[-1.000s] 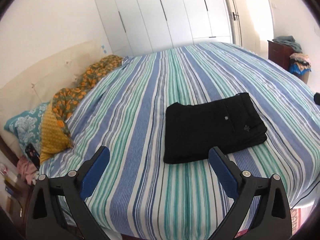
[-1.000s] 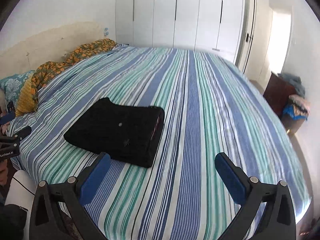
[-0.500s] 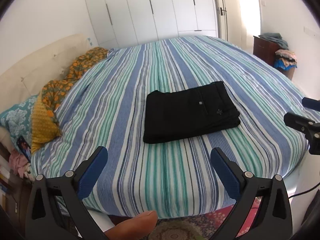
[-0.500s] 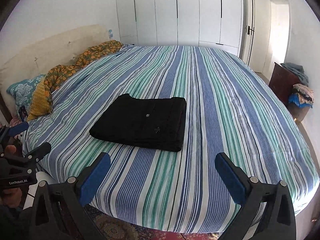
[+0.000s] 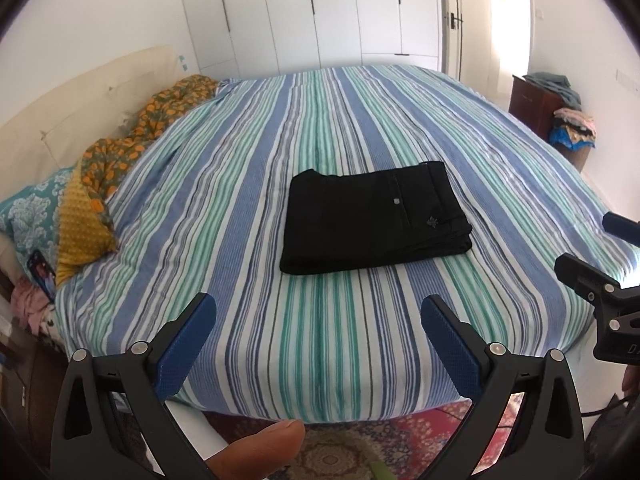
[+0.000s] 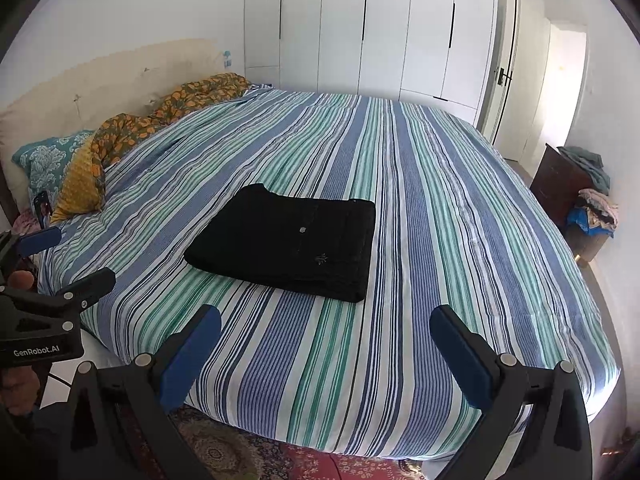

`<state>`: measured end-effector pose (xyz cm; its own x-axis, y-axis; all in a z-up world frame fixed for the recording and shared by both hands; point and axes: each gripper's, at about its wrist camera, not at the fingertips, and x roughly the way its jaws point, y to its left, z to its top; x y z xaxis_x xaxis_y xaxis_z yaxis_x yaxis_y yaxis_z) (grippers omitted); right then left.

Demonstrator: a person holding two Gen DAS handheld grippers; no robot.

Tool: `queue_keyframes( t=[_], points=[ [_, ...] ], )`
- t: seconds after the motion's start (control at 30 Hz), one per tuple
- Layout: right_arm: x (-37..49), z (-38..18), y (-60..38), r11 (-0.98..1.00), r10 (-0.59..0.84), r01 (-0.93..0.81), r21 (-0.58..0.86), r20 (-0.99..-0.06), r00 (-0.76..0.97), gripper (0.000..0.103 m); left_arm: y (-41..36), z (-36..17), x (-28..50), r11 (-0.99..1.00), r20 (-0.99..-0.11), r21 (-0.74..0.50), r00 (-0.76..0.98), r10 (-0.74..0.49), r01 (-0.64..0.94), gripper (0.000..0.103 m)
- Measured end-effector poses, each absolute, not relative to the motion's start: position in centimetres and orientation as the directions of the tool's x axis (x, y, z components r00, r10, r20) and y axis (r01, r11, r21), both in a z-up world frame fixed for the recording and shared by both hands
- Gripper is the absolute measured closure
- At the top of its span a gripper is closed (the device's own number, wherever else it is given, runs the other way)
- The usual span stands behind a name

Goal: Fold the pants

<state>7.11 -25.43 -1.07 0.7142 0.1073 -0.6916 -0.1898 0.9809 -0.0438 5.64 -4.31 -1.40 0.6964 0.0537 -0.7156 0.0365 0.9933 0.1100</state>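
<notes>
Black folded pants (image 5: pixel 374 220) lying flat as a neat rectangle near the middle of our bed's blue, green and white striped cover (image 5: pixel 224 208), our left claw (image 5: pixel 318 312) and right claw (image 6: pixel 325 322) both spread apart, empty, hovering at the bed's near edge, well apart from the pants, orange patterned blanket (image 6: pixel 160 120) bunched by the headboard

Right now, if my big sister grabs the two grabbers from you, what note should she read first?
Left gripper: open, empty, back off the bed's near edge.
Right gripper: open, empty, also clear of the bed.
Black pants: folded into a neat rectangle, lying flat on the striped bedspread, touching neither gripper.
Done: the folding looks finished.
Left: probably nothing; at most check the edges are even.
</notes>
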Motion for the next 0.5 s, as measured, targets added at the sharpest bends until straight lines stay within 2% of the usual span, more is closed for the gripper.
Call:
queue_keyframes(
  t=[0.5],
  points=[
    [6.88,-1.09,-24.67,0.981,0.055,-0.172,-0.093,-0.711,0.701,0.000,-4.64,-1.48,5.50,0.994,-0.720,0.105,0.692,0.056,0.028,0.001]
  ],
)
